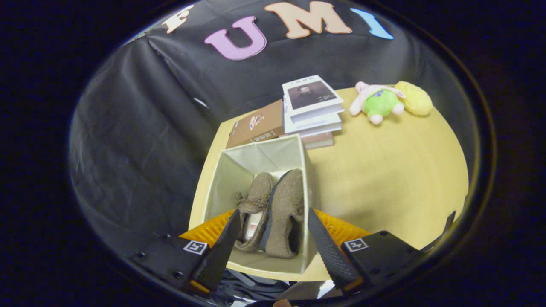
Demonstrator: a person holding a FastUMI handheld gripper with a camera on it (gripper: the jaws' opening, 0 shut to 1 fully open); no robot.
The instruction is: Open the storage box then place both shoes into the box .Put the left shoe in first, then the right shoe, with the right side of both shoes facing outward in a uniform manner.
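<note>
An open cream storage box [226,175] stands on the yellow table, just ahead of and below my fingers. Two brown felt shoes lie inside it side by side on their edges: one shoe [255,204] with laces and its opening showing, the other shoe [286,213] next to the box's right wall. My gripper [273,217] hovers over the box's near end, open, with the shoes seen in the wide gap between the fingers and neither finger touching them.
A stack of books [311,108] and a flat brown book [256,125] lie just beyond the box. A pink, green and yellow plush toy [386,102] rests at the table's far right. Bare yellow tabletop [392,179] spreads right of the box.
</note>
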